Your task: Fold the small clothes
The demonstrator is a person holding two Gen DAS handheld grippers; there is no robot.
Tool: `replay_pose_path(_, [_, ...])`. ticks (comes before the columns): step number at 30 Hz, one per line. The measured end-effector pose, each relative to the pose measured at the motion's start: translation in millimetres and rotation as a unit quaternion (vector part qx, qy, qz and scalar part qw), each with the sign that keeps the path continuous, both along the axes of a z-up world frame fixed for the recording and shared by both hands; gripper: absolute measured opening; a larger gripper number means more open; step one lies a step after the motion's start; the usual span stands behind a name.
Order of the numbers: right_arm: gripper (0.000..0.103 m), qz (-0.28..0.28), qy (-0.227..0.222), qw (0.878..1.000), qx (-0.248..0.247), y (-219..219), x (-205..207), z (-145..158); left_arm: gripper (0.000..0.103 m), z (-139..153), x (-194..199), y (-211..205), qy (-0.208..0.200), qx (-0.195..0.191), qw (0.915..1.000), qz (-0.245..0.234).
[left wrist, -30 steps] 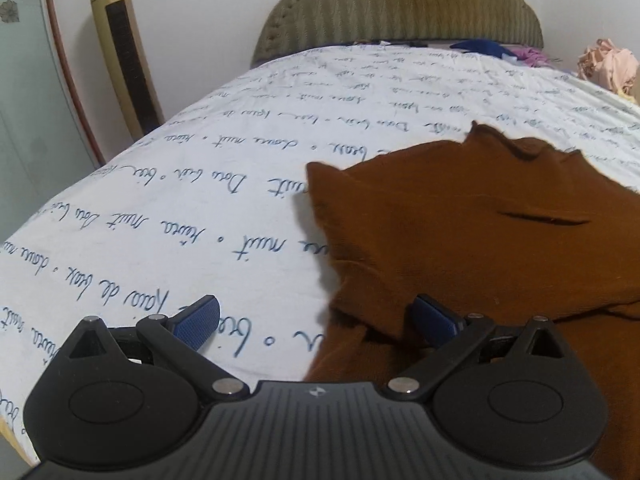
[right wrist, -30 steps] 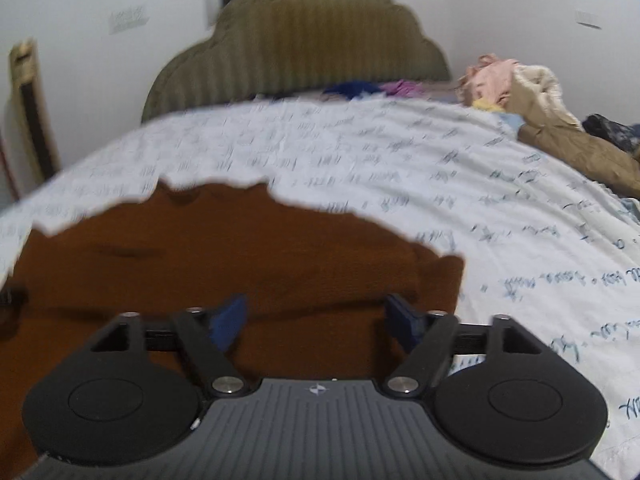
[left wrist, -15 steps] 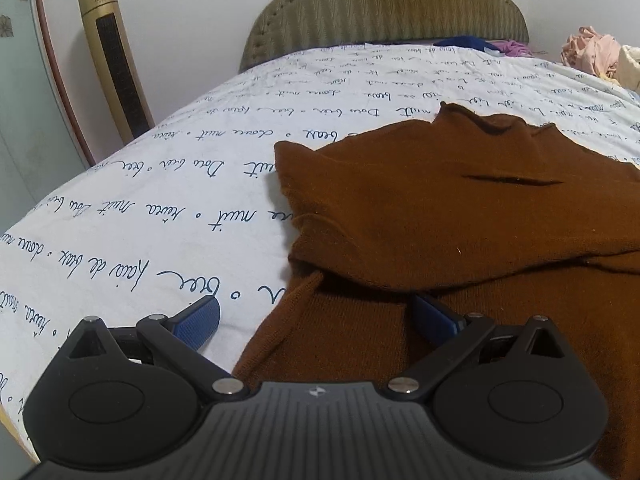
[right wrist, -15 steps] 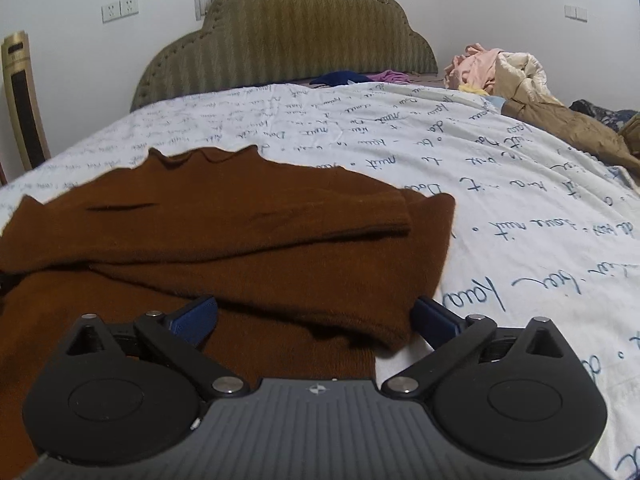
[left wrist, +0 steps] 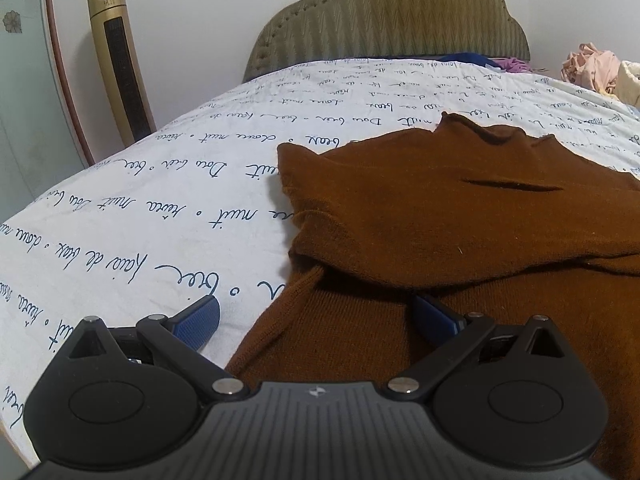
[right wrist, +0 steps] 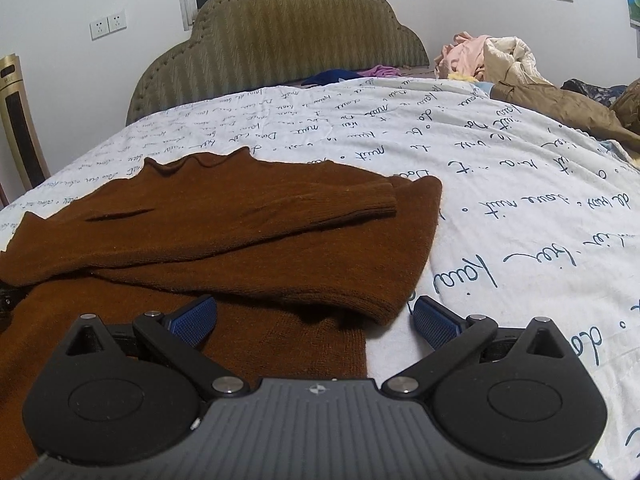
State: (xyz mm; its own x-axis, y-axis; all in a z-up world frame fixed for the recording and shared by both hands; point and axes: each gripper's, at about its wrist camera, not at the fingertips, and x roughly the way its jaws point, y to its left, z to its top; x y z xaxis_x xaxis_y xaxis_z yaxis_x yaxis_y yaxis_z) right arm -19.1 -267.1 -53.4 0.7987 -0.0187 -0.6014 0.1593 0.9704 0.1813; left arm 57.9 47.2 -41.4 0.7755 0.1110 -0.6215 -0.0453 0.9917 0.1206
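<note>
A brown knit sweater [left wrist: 460, 216] lies flat on the bed, its sleeves folded across the body; it also shows in the right wrist view [right wrist: 224, 232]. My left gripper [left wrist: 316, 320] is open and empty, just above the sweater's lower left edge, with its left finger over the sheet and its right finger over the knit. My right gripper [right wrist: 314, 320] is open and empty, straddling the sweater's lower right edge below the folded sleeve cuff [right wrist: 376, 204].
The bed has a white sheet with blue handwriting print [left wrist: 168, 216] and a padded olive headboard [right wrist: 280, 28]. A gold tower fan [left wrist: 120, 64] stands at the left. A pile of clothes [right wrist: 500, 60] lies at the far right of the bed.
Both grippers have drawn back and lowered from the sweater after laying the fold down. The cloth that hung at the fingers now lies flat.
</note>
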Motion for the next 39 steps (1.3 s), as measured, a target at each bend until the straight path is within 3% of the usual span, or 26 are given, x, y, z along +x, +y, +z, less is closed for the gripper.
replay_pose_path(13, [0.103, -0.003, 0.006, 1.000, -0.014, 7, -15, 1, 0.103, -1, -22, 2, -0.011, -0.005, 0.9999, -0.002])
replay_pose_path(28, [0.103, -0.011, 0.010, 1.000, -0.020, 8, -14, -2, 0.103, -6, -33, -17, -0.053, 0.065, 0.9964, -0.007])
replay_pose_path(31, [0.103, -0.012, 0.008, 1.000, -0.018, 8, -17, -2, 0.103, -3, -34, -12, -0.043, 0.053, 0.9976, -0.014])
replay_pose_path(36, [0.103, -0.016, -0.003, 1.000, -0.003, 2, -35, -2, 0.103, 6, -43, 11, 0.003, -0.003, 0.9995, -0.031])
replay_pose_path(39, [0.103, -0.001, 0.003, 1.000, -0.023, 7, -45, -4, 0.103, 8, -50, 27, 0.022, -0.020, 0.9988, -0.038])
